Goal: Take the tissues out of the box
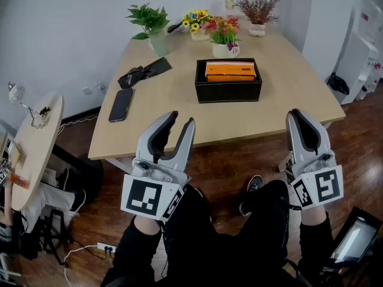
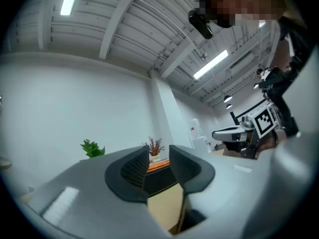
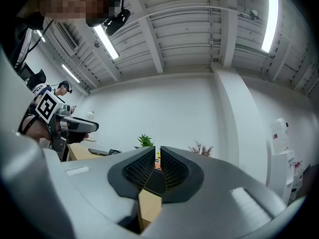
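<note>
A black tissue box (image 1: 228,90) stands near the middle of the light wooden table (image 1: 281,82), and an orange tissue pack (image 1: 230,70) shows in its open top. Both grippers hover over the person's lap, short of the table's near edge and well away from the box. My left gripper (image 1: 182,118) is shut and empty, with a narrow gap between its pads. Through that gap, the left gripper view (image 2: 158,153) shows the box (image 2: 162,179). My right gripper (image 1: 301,113) is shut too, tips almost touching, with nothing in it (image 3: 157,151).
On the table's left part lie a black phone (image 1: 121,104) and a dark pouch (image 1: 143,72). A green plant (image 1: 151,23), flower pots (image 1: 224,37) and a dried bouquet (image 1: 257,11) line the far edge. A small round table (image 1: 36,148) stands at the left.
</note>
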### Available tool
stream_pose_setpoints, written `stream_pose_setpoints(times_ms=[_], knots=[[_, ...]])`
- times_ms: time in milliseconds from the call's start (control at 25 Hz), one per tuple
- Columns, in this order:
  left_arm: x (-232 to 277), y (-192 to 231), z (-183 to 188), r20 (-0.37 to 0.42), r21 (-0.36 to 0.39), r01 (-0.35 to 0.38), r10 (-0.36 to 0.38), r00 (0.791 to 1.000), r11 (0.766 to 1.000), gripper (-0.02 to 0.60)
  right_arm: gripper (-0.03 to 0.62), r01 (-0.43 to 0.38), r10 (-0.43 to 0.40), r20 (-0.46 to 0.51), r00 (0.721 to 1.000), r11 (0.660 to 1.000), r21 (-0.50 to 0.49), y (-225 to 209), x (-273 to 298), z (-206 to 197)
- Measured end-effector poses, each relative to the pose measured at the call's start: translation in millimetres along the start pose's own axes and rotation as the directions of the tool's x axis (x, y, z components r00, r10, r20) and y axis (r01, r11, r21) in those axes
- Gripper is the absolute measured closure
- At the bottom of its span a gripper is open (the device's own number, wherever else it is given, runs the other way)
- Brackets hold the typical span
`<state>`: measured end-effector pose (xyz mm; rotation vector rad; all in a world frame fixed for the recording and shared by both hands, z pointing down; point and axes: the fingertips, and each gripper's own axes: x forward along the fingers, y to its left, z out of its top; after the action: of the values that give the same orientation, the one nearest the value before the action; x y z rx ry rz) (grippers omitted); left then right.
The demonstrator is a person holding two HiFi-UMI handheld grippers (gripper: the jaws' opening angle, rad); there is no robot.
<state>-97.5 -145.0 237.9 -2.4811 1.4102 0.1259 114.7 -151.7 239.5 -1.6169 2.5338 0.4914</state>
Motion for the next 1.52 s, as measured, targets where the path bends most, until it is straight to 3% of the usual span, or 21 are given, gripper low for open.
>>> stream_pose_setpoints(times_ms=[200,320,440,520,600,800,920,1040,1200,1360,1520], knots=[[56,13,4,-0.025,-0.006,0.041,-0.041,0.999,0.999,0.432,0.551,-0.067,0.067,-0.017,0.998,0.998,-0.009,-14,43,6],[96,24,-16,-0.127,-0.047,0.105,-0.11,0.986,0.993,0.4,0.515,-0.11,0.107,-0.094,0.99,0.993,-0.033,-25,73,-4],[131,38,-43,-0.264,-0.104,0.181,-0.203,0.943,0.978,0.348,0.47,-0.18,0.161,-0.212,0.964,0.981,-0.073,-32,106,-26],[149,47,-56,-0.331,-0.131,0.209,-0.241,0.912,0.969,0.331,0.447,-0.236,0.202,-0.299,0.933,0.968,-0.081,-35,125,-45],[167,53,-69,-0.39,-0.161,0.234,-0.28,0.877,0.959,0.311,0.421,-0.291,0.24,-0.385,0.891,0.953,-0.081,-35,142,-63],[197,51,-104,-0.528,-0.211,0.316,-0.38,0.759,0.925,0.291,0.37,-0.409,0.331,-0.536,0.776,0.912,-0.028,-26,178,-96],[206,46,-114,-0.577,-0.176,0.36,-0.393,0.717,0.916,0.284,0.359,-0.431,0.377,-0.601,0.704,0.9,0.06,-25,187,-110],[209,40,-124,-0.609,-0.18,0.407,-0.427,0.668,0.895,0.268,0.359,-0.417,0.398,-0.645,0.653,0.899,0.132,-28,191,-125],[213,41,-136,-0.625,-0.211,0.417,-0.449,0.638,0.884,0.271,0.376,-0.398,0.421,-0.654,0.629,0.896,0.194,-28,197,-137],[216,47,-145,-0.682,-0.129,0.45,-0.408,0.607,0.884,0.371,0.422,-0.425,0.412,-0.661,0.627,0.892,0.154,-23,206,-140],[215,47,-147,-0.702,-0.09,0.457,-0.381,0.601,0.885,0.411,0.454,-0.435,0.39,-0.675,0.626,0.893,0.112,-20,207,-142]])
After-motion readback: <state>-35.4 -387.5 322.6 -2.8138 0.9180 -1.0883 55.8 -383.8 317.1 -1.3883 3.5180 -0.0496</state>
